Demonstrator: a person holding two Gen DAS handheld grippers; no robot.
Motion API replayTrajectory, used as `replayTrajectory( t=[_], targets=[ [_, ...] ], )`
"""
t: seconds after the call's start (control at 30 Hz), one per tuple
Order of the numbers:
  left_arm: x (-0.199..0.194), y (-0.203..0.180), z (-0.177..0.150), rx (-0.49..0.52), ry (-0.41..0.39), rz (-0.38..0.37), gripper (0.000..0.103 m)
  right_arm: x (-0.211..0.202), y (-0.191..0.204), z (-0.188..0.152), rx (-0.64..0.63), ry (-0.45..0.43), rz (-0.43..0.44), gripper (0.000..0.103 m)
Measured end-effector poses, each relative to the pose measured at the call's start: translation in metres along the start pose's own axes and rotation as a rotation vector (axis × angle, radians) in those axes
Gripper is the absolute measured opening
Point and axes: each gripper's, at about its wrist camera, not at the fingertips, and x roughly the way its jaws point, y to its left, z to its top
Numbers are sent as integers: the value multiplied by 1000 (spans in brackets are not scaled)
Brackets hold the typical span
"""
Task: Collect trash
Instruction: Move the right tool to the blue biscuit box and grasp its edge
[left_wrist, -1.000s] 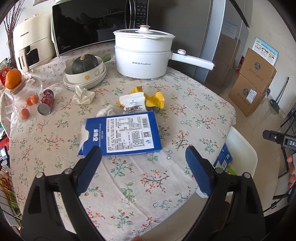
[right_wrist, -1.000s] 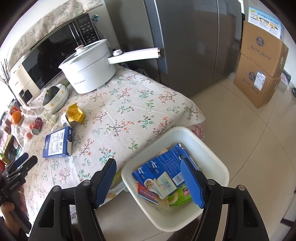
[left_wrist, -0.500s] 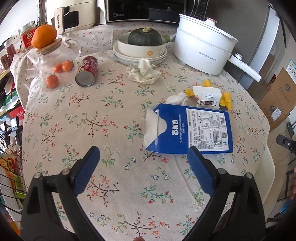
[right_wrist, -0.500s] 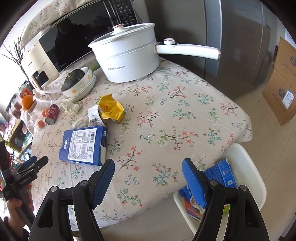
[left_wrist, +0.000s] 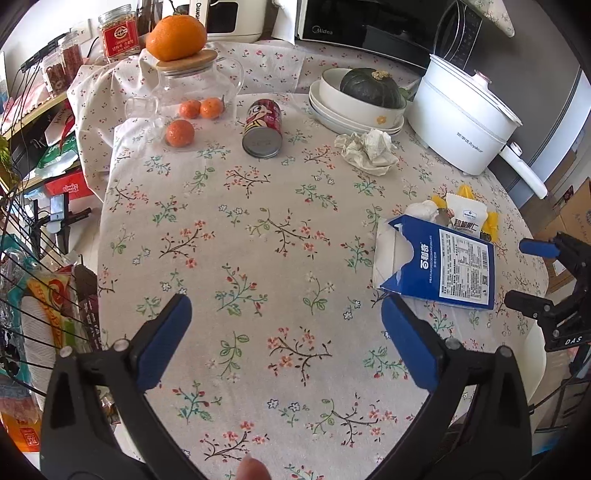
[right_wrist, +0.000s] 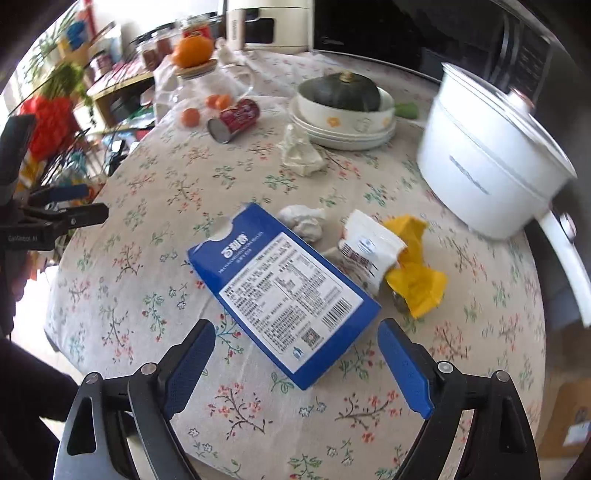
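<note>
My left gripper (left_wrist: 282, 345): fingers opening, empty, over bare table (left_wrist: 236, 258). Blue carton (right_wrist: 282, 291): flat on table, long axis diagonal, near corner between my right gripper (right_wrist: 295, 363) fingers, opening, not touching. Right hand nearer.

Both fisheye views look steeply down over their own tongs onto the floral-clothed desk (left_wrist: 258, 240), the left from the desk's near edge facing the microwave wall, the right closer above the blue box (right_wrist: 284, 291), and both share that box (left_wrist: 439, 269), the red can (left_wrist: 263, 129) and white pot (right_wrist: 491, 173).
</note>
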Motion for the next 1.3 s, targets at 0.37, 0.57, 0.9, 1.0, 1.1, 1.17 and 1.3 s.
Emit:
replayTrajectory(
  t=[0.37,0.57,0.9,1.0,1.1,1.17,1.3],
  targets=[
    [-11,5,1,18,-11,2,102,63,31,24,-376,196,-13,98],
    [-10,8,0,7,1,2,102,83,33,17,-408,267,-7,101],
    [-19,9,1,5,-25,-4,102,97,22,20,-375,323,-83,103],
    [-22,9,-2,21,-29,1,102,108,15,28,-377,356,-98,103],
    [-24,14,-2,17,-27,5,102,109,13,33,-319,354,-89,103],
    [-27,20,-1,-1,-33,2,102,111,14,34,-261,362,-85,103],
    [-33,27,1,-40,-50,-16,102,112,12,26,-104,429,-96,102]
  ],
)
